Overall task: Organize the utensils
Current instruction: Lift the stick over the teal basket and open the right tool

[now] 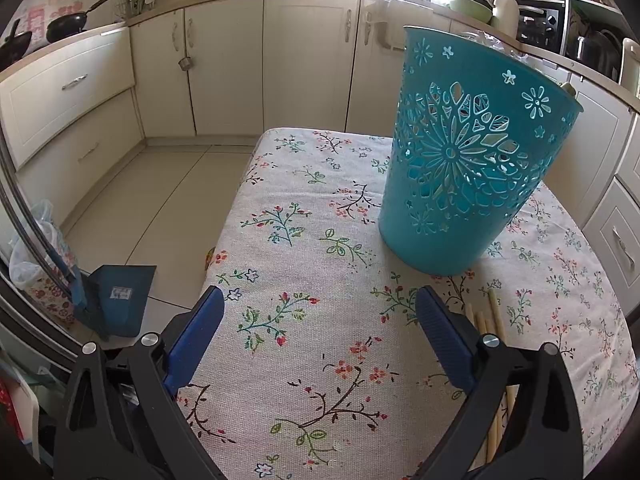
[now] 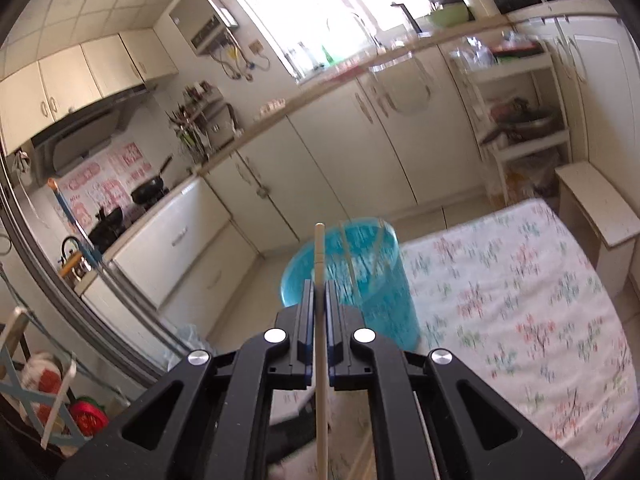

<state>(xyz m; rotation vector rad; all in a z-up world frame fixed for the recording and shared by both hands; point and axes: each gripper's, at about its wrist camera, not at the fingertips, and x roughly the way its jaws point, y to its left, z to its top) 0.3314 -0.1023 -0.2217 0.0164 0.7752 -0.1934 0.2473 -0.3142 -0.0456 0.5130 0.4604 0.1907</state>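
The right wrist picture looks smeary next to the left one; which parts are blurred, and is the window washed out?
Right wrist view: the teal basket and flowered tablecloth are streaked, while the right claw and its chopstick stay crisp; the window glares white. Left wrist view: sharp, but the cabinets bow.

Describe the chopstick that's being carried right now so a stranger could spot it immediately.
Start at the flowered tablecloth and the teal cut-out basket standing on it. Just in front of the basket, the right tool is shut on one pale wooden chopstick. Unlike the loose chopsticks lying on the cloth, it is lifted, clamped between blue pads.
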